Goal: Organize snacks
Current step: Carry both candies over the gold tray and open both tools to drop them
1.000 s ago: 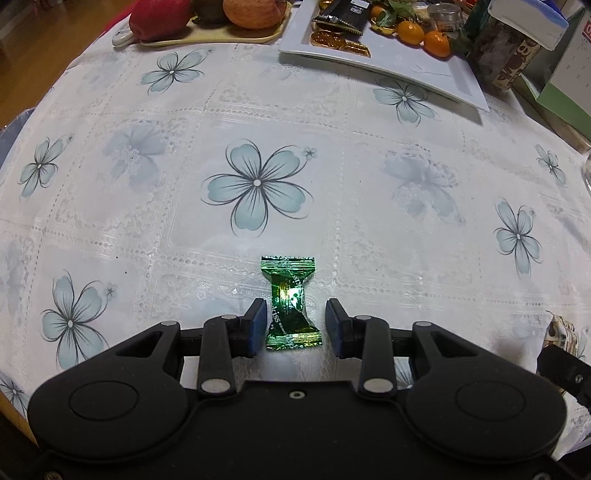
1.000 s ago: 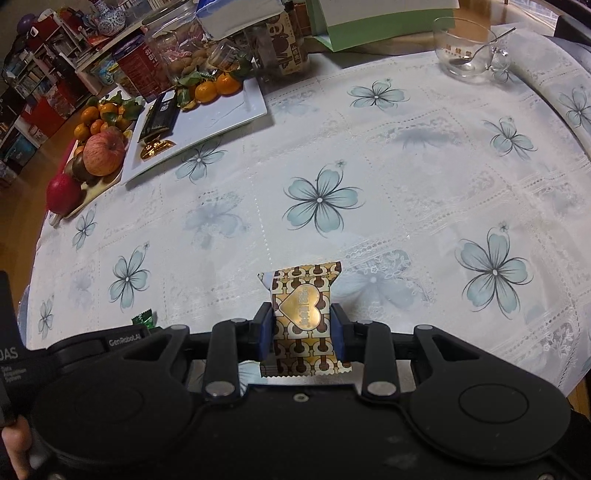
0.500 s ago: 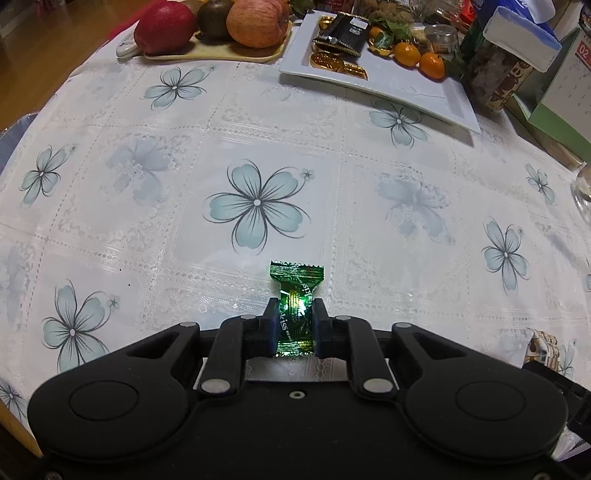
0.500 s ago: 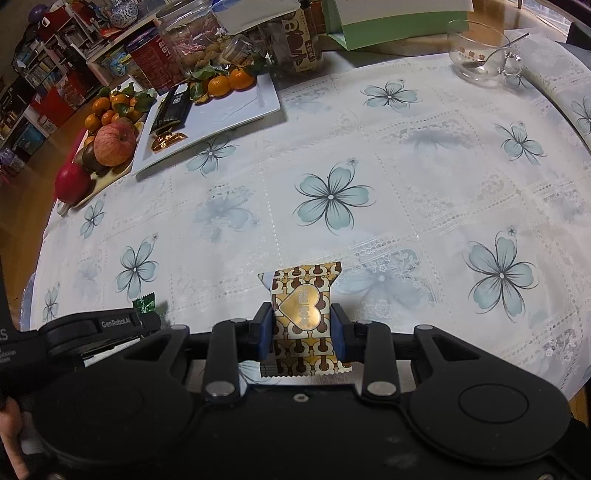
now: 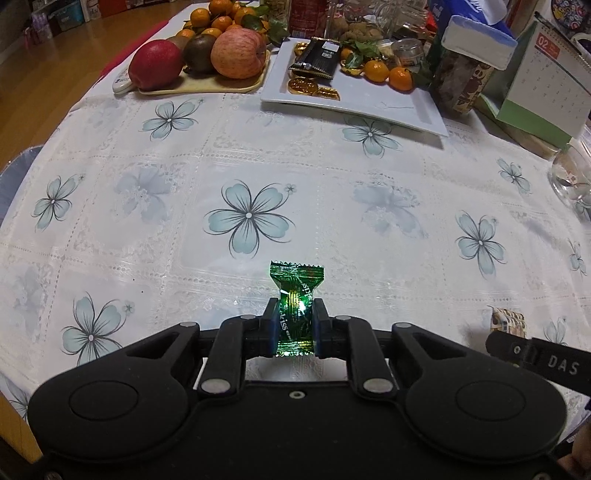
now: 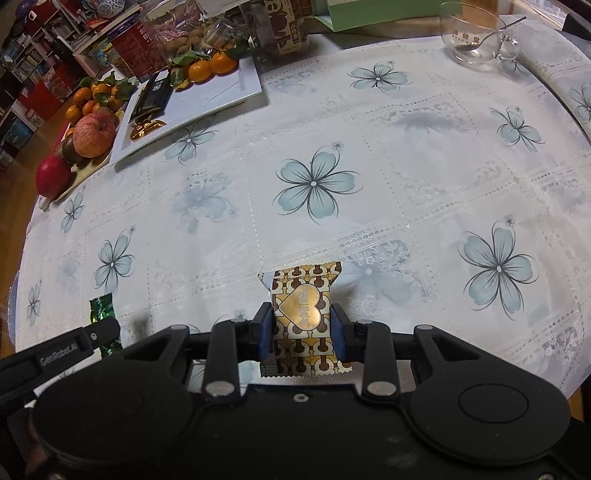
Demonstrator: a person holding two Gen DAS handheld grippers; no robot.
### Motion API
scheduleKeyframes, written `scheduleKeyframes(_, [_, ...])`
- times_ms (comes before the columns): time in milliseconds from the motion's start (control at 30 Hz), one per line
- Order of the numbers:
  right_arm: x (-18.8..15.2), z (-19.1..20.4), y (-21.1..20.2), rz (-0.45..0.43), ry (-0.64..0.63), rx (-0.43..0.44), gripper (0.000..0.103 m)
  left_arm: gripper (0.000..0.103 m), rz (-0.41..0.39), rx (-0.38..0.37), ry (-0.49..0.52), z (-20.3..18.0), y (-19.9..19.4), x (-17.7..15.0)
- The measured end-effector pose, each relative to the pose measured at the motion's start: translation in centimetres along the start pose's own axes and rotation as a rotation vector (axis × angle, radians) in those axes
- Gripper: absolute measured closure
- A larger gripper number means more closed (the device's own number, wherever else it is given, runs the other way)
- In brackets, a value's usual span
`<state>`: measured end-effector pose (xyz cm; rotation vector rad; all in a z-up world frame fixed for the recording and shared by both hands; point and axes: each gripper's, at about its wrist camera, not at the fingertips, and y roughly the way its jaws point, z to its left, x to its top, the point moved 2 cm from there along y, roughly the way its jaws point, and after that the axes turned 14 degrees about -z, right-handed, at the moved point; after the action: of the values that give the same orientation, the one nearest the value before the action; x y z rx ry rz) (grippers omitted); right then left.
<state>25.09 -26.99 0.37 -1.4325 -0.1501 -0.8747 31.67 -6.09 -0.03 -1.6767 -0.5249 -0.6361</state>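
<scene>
Your left gripper [image 5: 295,323] is clamped on the green candy [image 5: 296,306], its blue pads pinching the wrapper at the waist; the crimped top end fans out ahead of the fingers, and the candy sits just above the tablecloth [image 5: 147,236]. Your right gripper [image 6: 301,328] is closed on the gold candy [image 6: 304,317], a brown-and-gold wrapper with a heart on its face, held upright between the pads. From the right wrist view you can see the green candy off to your left; from the left wrist view the gold one shows at your right.

Well ahead of both, at the far side of the table, lies the white plate [image 5: 391,107] with a dark packet [image 5: 317,59], gold coins [image 5: 310,88] and tangerines [image 5: 388,74]. Beside it, a tray [image 5: 199,83] carries apples [image 5: 238,53]. A glass cup [image 6: 476,35] with a spoon stands far right.
</scene>
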Motion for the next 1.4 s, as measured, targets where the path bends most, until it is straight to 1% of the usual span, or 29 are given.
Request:
scheduleKeyframes(133, [-0.4,0.2,-1.4,-0.068,-0.032,0.015,0.069,0.08,-0.051,-0.022,0.011,0.2,-2.6,-0.5])
scheduleKeyframes(233, [-1.1,0.5,-3.3,-0.124,-0.064,0.046,0.069,0.08,-0.084,-0.04,0.014,0.7,-5.0,-1.5])
scheduleKeyframes(300, [-1.9,0.6,-5.0,-0.168,-0.081,0.085,0.069,0.08,-0.116,-0.044,0.021,1.0,-6.7,-2.4])
scheduleKeyframes(433, [-4.7,-0.2,-8.4,-0.224,-0.073,0.133,0.069,0.08,-0.172,-0.051,0.04,1.5,-9.8,-4.9])
scheduleKeyframes(600, [-8.9,-1.7,-12.4,-0.282,-0.092,0.146,0.069,0.08,-0.211,-0.092,0.062,1.9,-13.6,-8.2])
scheduleKeyframes(700, [-10.9,-2.6,-14.4,-0.303,-0.097,0.153,0.069,0.08,-0.234,-0.119,0.081,1.8,-15.6,-10.1])
scheduleKeyframes(800, [-12.7,-3.8,-16.1,-0.303,-0.063,0.15,0.069,0.08,-0.253,-0.126,0.099,1.5,-17.4,-11.8])
scheduleKeyframes(1000, [-15.8,-6.0,-18.9,-0.298,-0.008,0.131,0.069,0.08,-0.244,-0.15,0.106,1.0,-19.5,-14.6])
scheduleKeyframes(1133, [-17.8,-6.4,-20.6,-0.307,-0.025,0.126,0.069,0.08,-0.234,-0.156,0.122,0.4,-20.6,-16.2])
scheduleKeyframes(1400, [-20.5,-6.5,-23.3,-0.32,-0.068,0.153,0.069,0.08,-0.184,-0.191,0.134,-0.3,-21.7,-18.4])
